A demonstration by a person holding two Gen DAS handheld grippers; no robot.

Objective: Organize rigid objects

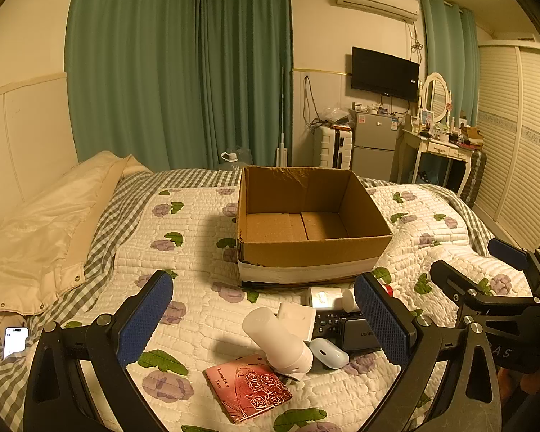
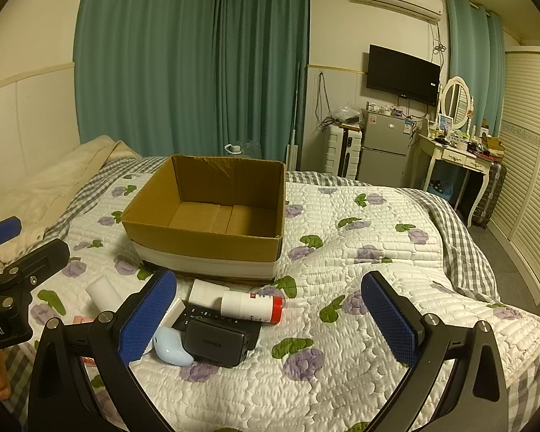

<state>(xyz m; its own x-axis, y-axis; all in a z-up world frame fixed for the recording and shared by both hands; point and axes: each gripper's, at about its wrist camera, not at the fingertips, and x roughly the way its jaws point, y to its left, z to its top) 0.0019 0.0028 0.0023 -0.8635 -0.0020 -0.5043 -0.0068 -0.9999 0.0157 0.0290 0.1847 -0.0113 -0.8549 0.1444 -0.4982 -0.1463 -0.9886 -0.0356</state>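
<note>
Both tongs, left tongs (image 1: 262,324) and right tongs (image 2: 270,318), hover wide apart, level over the bed; the white cylinder (image 1: 277,342) lies pointing diagonally away-left.

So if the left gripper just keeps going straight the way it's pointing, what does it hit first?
Probably the white cylinder lying between the open jaws of the left gripper, then the cardboard box beyond; depth is uncertain.

cardboard box (image 1: 306,252): matt brown corrugated paperboard
quilt (image 2: 360,234): stitched, puffy cloth
charger (image 2: 216,342): smooth dark plastic
white bottle (image 1: 277,342): matt plastic
</note>
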